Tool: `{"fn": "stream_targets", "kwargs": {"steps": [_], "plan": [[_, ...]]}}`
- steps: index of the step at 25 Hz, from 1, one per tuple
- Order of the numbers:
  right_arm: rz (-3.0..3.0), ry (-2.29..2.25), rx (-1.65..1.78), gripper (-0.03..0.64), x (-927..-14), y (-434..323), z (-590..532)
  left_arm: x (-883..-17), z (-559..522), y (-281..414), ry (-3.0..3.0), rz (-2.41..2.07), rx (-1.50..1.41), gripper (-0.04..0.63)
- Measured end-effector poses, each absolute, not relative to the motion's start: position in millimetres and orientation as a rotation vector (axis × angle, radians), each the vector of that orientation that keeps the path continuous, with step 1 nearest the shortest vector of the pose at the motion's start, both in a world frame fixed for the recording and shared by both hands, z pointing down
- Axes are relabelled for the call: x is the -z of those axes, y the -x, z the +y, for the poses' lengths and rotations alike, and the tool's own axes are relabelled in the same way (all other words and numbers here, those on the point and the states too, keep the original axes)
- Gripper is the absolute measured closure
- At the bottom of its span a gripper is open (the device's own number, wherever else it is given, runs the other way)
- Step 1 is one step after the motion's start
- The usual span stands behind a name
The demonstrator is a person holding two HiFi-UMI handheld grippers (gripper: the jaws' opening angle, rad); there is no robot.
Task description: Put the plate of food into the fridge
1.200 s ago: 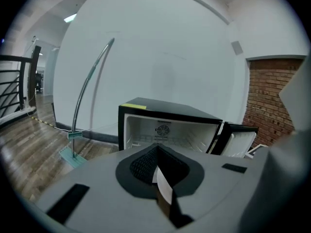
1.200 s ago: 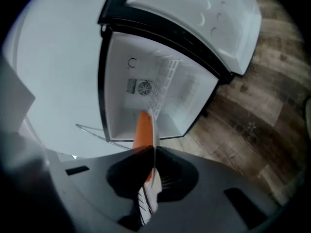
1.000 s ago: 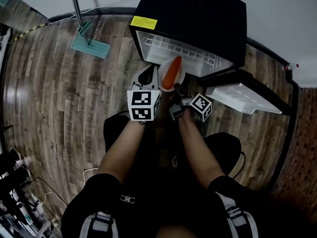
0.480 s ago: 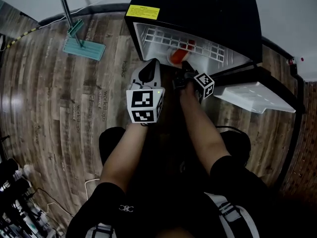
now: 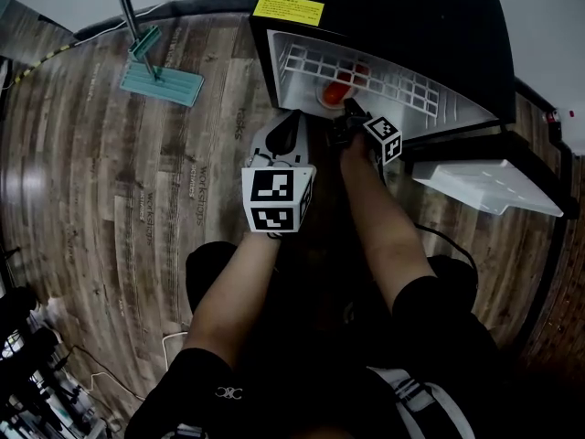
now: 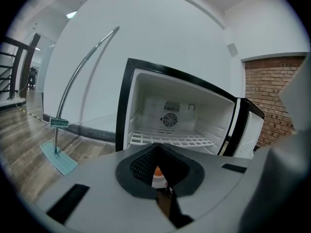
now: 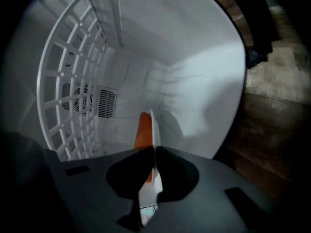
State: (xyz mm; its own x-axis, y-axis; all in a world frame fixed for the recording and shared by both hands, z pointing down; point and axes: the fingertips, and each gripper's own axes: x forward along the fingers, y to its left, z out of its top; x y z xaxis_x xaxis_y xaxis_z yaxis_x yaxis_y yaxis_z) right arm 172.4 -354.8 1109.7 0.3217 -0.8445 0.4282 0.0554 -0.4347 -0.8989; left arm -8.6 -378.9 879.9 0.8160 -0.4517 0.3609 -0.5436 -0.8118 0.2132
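The black fridge (image 5: 384, 12) stands open on the floor, with a white wire shelf (image 5: 384, 79) across its white inside. A white plate (image 5: 335, 95) carrying an orange carrot (image 5: 340, 88) is inside the fridge, under that shelf. My right gripper (image 5: 350, 123) is shut on the plate's near rim. In the right gripper view the plate (image 7: 154, 123) shows edge-on between the jaws, with the carrot (image 7: 143, 130) to its left. My left gripper (image 5: 280, 141) hangs shut and empty in front of the fridge, left of the plate.
The fridge door (image 5: 484, 186) is swung open to the right. A teal flat mop (image 5: 163, 82) with a metal pole lies on the wooden floor to the left. Cables (image 5: 37, 373) lie at the bottom left. A brick wall (image 6: 272, 96) stands right of the fridge.
My right gripper has carried the plate from in front of the fridge forward into it, under the wire shelf. The left gripper has stayed about where it was.
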Motion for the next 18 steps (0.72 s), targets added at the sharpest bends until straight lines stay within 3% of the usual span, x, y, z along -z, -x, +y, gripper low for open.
{"fn": "stream_targets", "kwargs": {"steps": [9, 18], "plan": [[0.788, 1.918, 1.326, 0.589, -1134, -170, -358, -888, -379, 6, -2.697, -0.741, -0.449, 0.598], [0.942, 2.505, 1.281, 0.551, -1128, -193, -355, -890, -374, 0, -2.693, -0.710, -0.465, 0.598]]}}
